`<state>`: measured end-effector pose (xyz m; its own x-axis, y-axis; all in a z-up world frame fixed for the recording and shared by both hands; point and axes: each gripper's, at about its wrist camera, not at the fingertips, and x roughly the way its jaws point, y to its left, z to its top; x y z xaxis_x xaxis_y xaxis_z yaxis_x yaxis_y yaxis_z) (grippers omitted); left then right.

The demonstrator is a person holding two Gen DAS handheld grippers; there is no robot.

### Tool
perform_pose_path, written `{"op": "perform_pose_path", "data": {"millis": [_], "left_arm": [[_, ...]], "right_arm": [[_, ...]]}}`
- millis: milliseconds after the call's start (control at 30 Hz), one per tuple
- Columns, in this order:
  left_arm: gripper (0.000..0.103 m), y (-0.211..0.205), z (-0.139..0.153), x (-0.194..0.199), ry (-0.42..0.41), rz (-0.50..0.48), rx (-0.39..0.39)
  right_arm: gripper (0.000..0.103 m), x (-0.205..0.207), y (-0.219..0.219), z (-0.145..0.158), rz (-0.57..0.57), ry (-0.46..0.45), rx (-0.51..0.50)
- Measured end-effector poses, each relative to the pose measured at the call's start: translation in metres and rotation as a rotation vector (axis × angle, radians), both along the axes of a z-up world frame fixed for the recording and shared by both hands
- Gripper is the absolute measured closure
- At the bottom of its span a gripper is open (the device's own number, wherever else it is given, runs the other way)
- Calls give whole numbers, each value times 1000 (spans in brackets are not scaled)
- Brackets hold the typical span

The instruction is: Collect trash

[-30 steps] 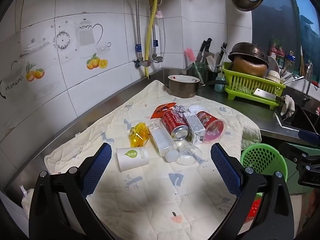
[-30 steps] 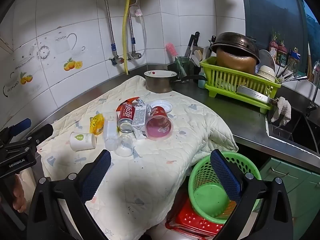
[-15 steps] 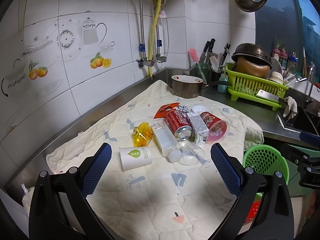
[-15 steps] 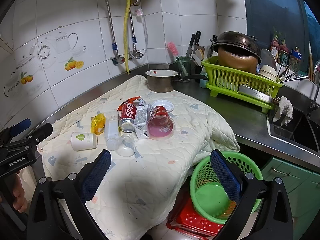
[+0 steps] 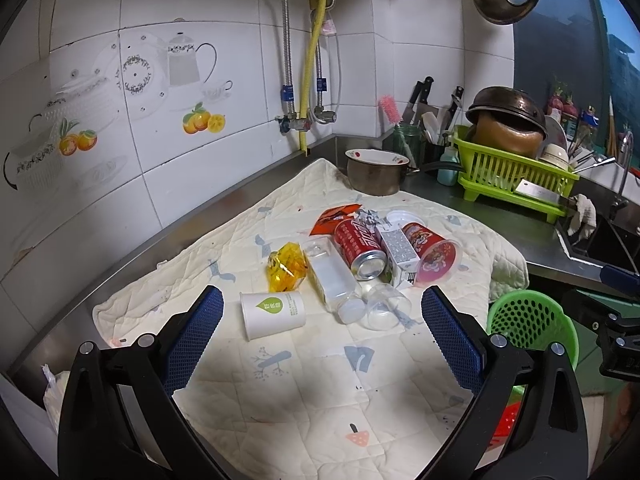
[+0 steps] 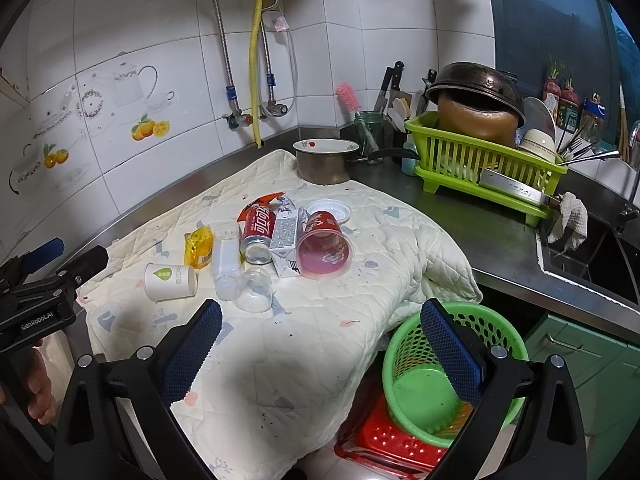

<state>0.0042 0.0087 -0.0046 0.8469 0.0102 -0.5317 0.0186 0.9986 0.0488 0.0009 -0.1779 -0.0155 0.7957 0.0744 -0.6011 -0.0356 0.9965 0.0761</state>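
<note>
Green basket holds no trash; both grippers' jaws gape wide, holding nothing.

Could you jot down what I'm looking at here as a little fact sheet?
Place: kitchen counter under a quilted cloth
Trash: paper cup, red can, clear bottle, yellow wrapper, carton, red noodle cup, all lying down
Bin: green basket, below counter edge
Left hand-held gripper: open, holding nothing
Right hand-held gripper: open, holding nothing
</note>
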Motion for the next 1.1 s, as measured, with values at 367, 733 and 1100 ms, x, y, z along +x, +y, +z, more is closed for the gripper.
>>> {"op": "perform_pose_path", "data": {"millis": [367, 733, 1100], "left_arm": [[5, 2, 0, 1, 4, 4, -2], [5, 1, -1, 2, 9, -2, -4], [5, 5, -2, 5, 22, 3, -11]], "right_arm": [[7, 0, 2, -1, 6, 3, -1], [7, 3, 7, -3, 16, 10, 2], [7, 7, 11, -5, 34, 19, 4]]}}
